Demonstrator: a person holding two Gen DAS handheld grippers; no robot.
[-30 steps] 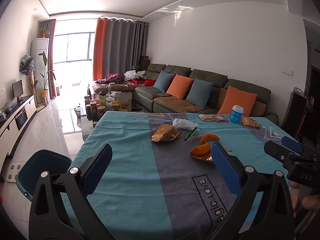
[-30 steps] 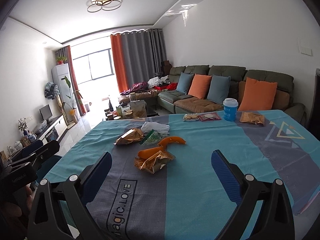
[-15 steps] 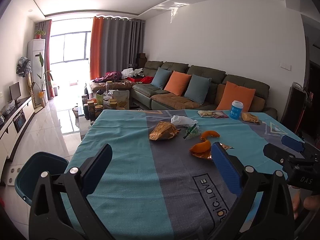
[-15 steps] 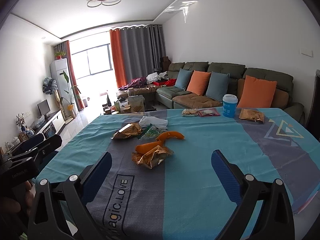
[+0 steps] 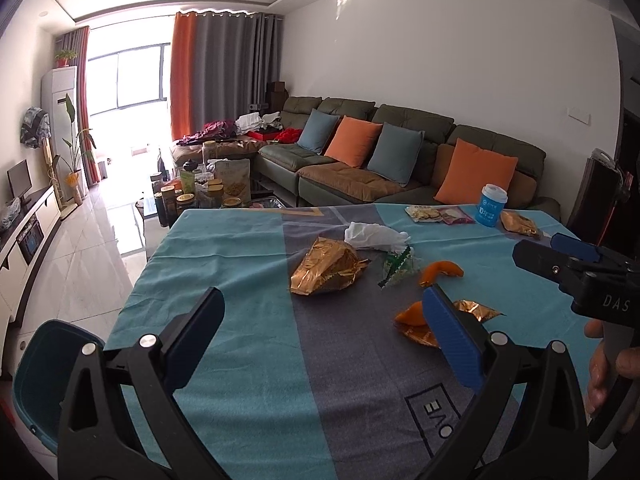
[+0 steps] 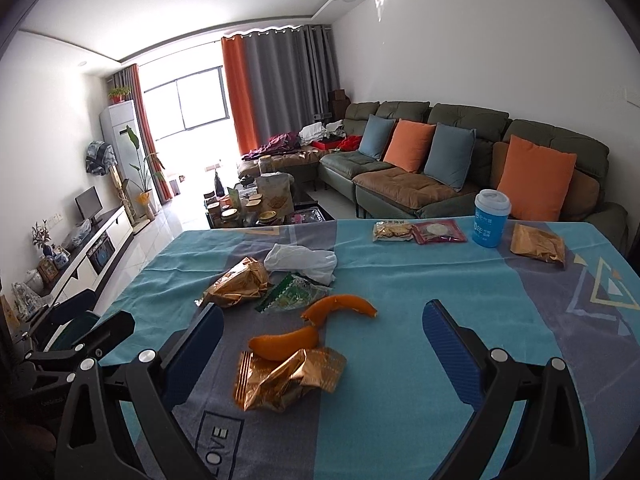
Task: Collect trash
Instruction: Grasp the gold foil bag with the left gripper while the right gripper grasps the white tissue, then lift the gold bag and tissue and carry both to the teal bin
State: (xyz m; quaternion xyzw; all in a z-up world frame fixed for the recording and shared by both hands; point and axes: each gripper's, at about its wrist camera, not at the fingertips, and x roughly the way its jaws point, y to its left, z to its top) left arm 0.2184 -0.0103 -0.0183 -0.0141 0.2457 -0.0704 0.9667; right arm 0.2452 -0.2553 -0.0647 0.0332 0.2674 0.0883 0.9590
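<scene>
Right tongs (image 6: 320, 344) nearer: crumpled gold wrapper (image 6: 288, 376) lies on the tabletop (image 6: 440, 280) directly ahead of them, between the fingers' line, an orange peel (image 6: 284, 343) touching its far edge. Wrapper's long axis runs crosswise. Both tongs spread wide, empty; left tongs (image 5: 320, 332) sit left of the wrapper.

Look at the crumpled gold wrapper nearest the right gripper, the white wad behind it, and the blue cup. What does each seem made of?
Gold wrapper: likely metallised foil film; shiny, sharp creases.
White wad: soft tissue or thin plastic, matte, limp folds; unclear which.
Blue cup: probably printed paper with a white plastic lid.
</scene>
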